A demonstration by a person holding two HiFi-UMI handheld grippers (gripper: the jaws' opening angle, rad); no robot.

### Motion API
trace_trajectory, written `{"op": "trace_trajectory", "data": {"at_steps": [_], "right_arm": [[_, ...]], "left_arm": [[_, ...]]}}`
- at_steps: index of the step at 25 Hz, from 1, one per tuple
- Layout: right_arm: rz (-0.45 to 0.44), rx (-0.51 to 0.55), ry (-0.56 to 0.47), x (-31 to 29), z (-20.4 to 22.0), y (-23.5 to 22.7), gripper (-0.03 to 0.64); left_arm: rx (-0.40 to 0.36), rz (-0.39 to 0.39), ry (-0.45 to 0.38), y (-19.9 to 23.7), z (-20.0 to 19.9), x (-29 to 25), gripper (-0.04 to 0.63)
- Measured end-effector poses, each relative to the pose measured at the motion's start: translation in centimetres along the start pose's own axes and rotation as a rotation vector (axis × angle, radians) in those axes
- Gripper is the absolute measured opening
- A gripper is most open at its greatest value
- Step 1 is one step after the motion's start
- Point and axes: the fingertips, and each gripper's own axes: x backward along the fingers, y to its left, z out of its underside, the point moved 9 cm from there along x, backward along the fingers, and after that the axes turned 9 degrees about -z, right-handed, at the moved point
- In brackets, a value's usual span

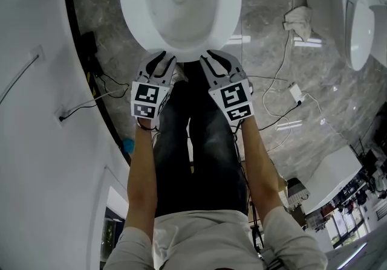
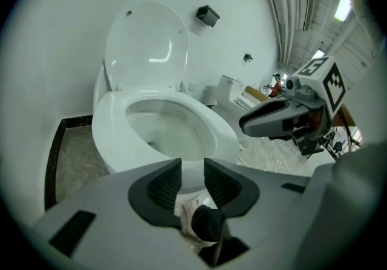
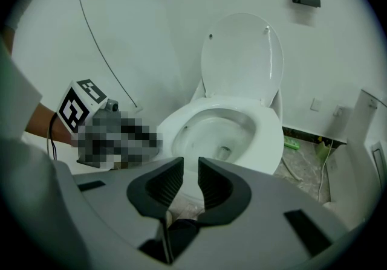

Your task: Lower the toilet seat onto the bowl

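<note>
The seat (image 2: 147,45) stands upright at the back, in the upper left of the left gripper view, leaning near the wall (image 2: 54,39). It shows as one smooth white oval, so whether a lid is folded behind it I cannot tell. The bowl (image 1: 133,3) lies open at the top centre of the head view.

Both grippers hover side by side just short of the bowl's front edge, angled downward. The left gripper (image 1: 163,60) has its jaws a moderate way apart with nothing between them. The right gripper (image 1: 216,58) has its jaws narrower, also empty. Neither touches the toilet.

The step in hand looks like the reach to the seat, so the lowering itself is probably all still to do. One gripper should be enough. The right one seems well placed to travel up over the bowl toward the seat's top edge, and it would need wider jaws to straddle that edge. The grip is best taken near the middle of the top, so the hinges are not twisted.

The plastic looks glossy and could slip, so the hold should be square rather than on a corner. The seat should be tipped forward slowly and supported all the way down, not released early to slam. The left gripper should stay clear of the rim so it is not caught underneath.
</note>
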Motion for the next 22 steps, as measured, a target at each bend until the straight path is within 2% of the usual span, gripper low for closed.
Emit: {"op": "trace_trajectory", "data": {"at_steps": [6, 12, 22], "right_arm": [[0.011, 0.024, -0.039, 1.5, -1.6, 0.5, 0.089], [0.057, 0.054, -0.127, 4.3, -4.8, 0.7, 0.047], [0.103, 0.082, -0.260, 8.9, -10.4, 1.4, 0.021]], "left_arm": [[-0.012, -0.008, -0.081, -0.1, -2.8, 2.4, 0.084], [-0.052, -0.015, -0.180, -0.4, -7.4, 5.3, 0.054], [-0.096, -0.033, -0.313, -1.4, -13.9, 9.7, 0.035]]}}
